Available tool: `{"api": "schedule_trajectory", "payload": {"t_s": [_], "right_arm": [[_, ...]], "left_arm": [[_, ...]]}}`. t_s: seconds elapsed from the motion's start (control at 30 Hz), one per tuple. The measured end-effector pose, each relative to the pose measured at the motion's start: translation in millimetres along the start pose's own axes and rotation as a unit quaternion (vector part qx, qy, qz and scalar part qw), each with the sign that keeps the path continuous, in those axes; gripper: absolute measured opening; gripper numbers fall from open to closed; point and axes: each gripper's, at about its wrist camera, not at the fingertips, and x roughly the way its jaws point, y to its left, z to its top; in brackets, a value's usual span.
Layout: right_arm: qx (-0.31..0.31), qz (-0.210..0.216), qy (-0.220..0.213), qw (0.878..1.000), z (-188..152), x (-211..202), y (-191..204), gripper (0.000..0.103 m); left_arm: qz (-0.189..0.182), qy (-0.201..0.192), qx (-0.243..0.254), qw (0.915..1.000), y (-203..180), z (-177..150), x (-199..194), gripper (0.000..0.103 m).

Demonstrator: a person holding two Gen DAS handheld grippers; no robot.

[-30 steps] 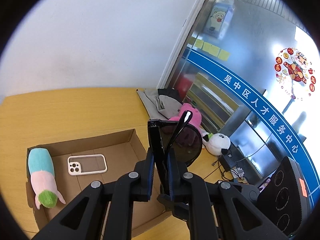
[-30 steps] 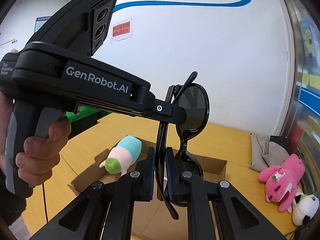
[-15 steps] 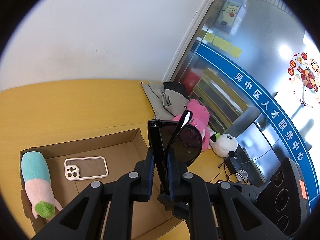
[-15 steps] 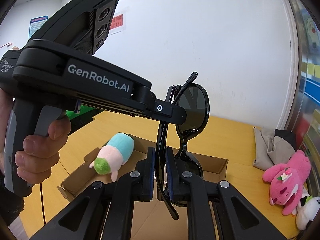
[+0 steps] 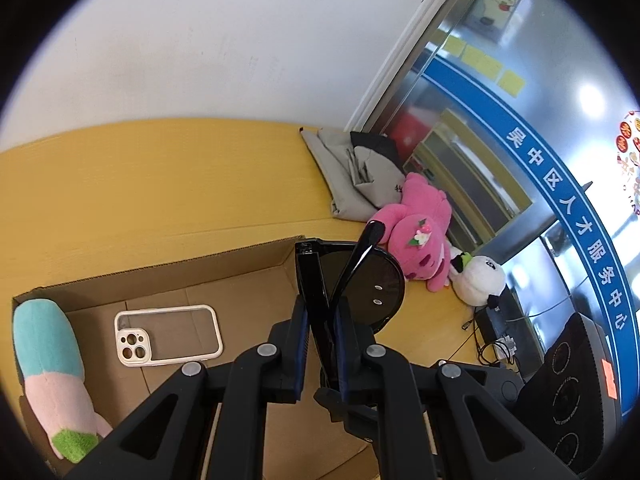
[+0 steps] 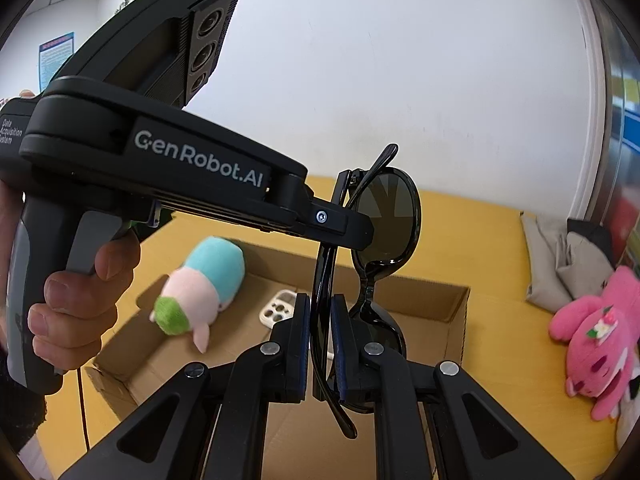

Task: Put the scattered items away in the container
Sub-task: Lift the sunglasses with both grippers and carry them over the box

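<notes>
Black sunglasses point(image 5: 360, 280) point(image 6: 384, 216) are held in the air above an open cardboard box point(image 5: 224, 276) point(image 6: 448, 300). My left gripper point(image 5: 320, 320) is shut on them, and my right gripper point(image 6: 320, 316) is shut on them too. The left gripper's body point(image 6: 160, 152) crosses the right wrist view, its tip clamping the frame. In the box lie a white phone case point(image 5: 168, 336) point(image 6: 278, 312) and a teal-pink-green plush point(image 5: 52, 372) point(image 6: 200, 284). A pink plush point(image 5: 420, 236) point(image 6: 596, 336) and a white panda plush point(image 5: 480, 280) lie on the yellow table outside the box.
Folded grey cloth point(image 5: 360, 176) point(image 6: 568, 260) lies at the table's far right by a glass wall point(image 5: 520, 120). A black box with cables point(image 5: 496, 328) and a black device point(image 5: 568, 392) sit at the right. A white wall stands behind the table point(image 5: 160, 184).
Both grippers and the sunglasses have tilted and dropped a little toward the box. The box and plushes sit lower and closer in both views. The grip is unchanged.
</notes>
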Motion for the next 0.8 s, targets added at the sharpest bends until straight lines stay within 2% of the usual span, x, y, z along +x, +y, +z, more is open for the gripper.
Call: {"api": "schedule_trajectory", "payload": {"t_s": [0.43,0.8], "right_arm": [[0.048,0.024,0.079,0.995,-26.0,65.2,-42.2,0.011],[0.102,0.035,0.176,0.979,-50.8,123.1,-64.7,0.011]], "left_arm": [[-0.015,0.059,-0.037,0.9975,44.6,-3.0,73.6,0.011],[-0.023,0.118,-0.081,0.9895,81.4,-17.1,135.2,0.011]]}}
